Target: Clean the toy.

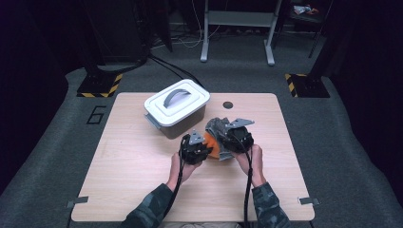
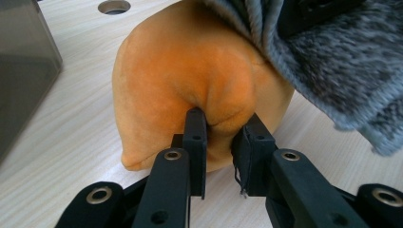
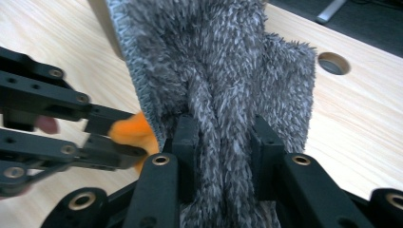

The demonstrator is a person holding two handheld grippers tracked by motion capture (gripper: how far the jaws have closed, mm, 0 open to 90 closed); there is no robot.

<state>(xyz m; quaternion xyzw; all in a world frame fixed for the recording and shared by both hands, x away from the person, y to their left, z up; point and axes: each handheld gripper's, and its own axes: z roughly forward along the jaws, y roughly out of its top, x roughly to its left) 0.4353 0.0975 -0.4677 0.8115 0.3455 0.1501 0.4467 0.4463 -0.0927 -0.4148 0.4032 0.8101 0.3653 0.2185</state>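
Left gripper [image 2: 219, 137]: jaws pinch fold of orange plush [image 2: 190, 76]. Right gripper [image 3: 222, 142]: jaws clamp grey fuzzy cloth [image 3: 223, 61] overlapping plush. Both at table [image 1: 133, 156] centre, right of lidded box [image 1: 177, 107]; forearms enter from near edge.

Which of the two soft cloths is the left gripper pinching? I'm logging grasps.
The orange cloth: the left gripper has its jaws shut on a fold of it. The grey fuzzy cloth sits in the right gripper.
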